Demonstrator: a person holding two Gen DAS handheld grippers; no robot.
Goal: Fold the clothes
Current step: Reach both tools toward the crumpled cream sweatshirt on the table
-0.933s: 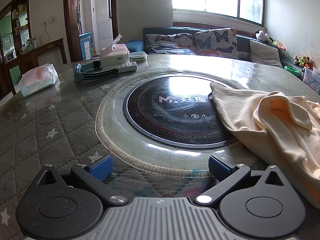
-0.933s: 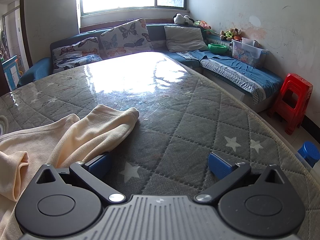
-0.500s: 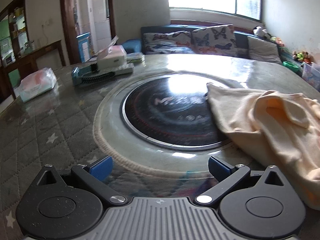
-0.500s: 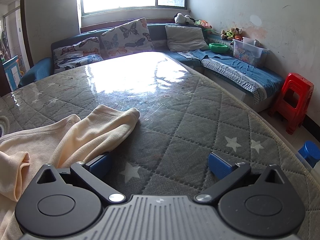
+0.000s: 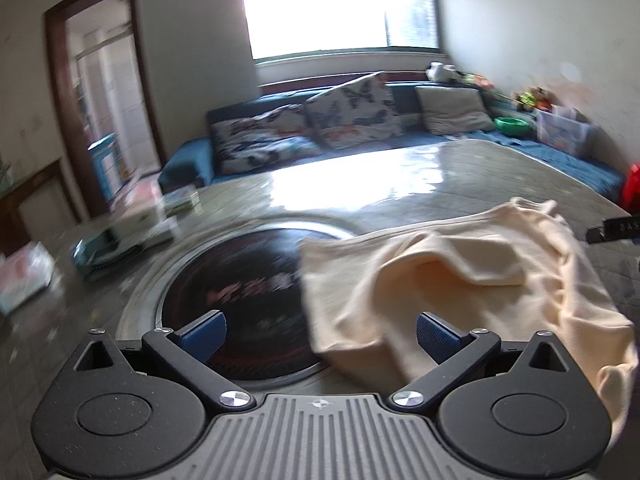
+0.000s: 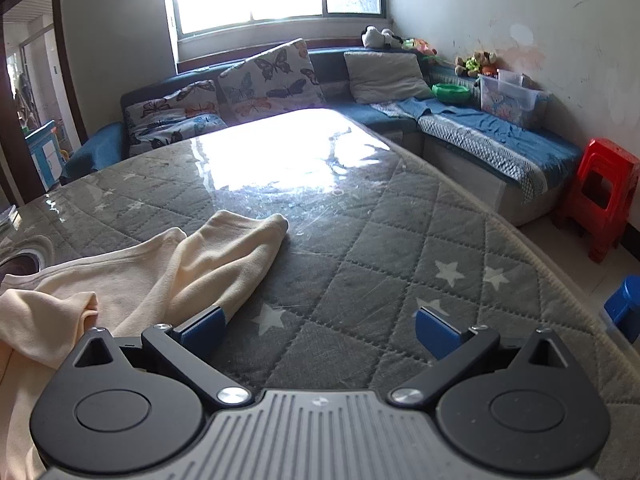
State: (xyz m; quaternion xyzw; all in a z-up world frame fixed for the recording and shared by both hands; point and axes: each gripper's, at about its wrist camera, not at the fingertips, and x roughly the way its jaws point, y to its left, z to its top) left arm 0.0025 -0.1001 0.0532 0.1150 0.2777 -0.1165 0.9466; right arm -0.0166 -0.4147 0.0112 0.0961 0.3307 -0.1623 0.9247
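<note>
A cream garment (image 5: 460,292) lies rumpled on the quilted grey table, partly over the black round hob plate (image 5: 240,304). In the blurred left wrist view my left gripper (image 5: 320,338) is open, and the garment's near left corner sits between its blue pads. In the right wrist view the same garment (image 6: 160,276) spreads at the left with a sleeve end (image 6: 260,226) stretched toward the table's middle. My right gripper (image 6: 320,332) is open over bare quilted cover; its left pad touches or nearly touches the garment's edge.
A tissue box and a power strip (image 5: 120,240) sit at the table's far left, and a wipes pack (image 5: 24,276) at the left edge. A blue sofa (image 6: 280,92) runs behind the table. A red stool (image 6: 600,196) stands off the right edge.
My left gripper has swung to the right and forward, so the garment's corner now lies between its pads. The right gripper has barely moved.
</note>
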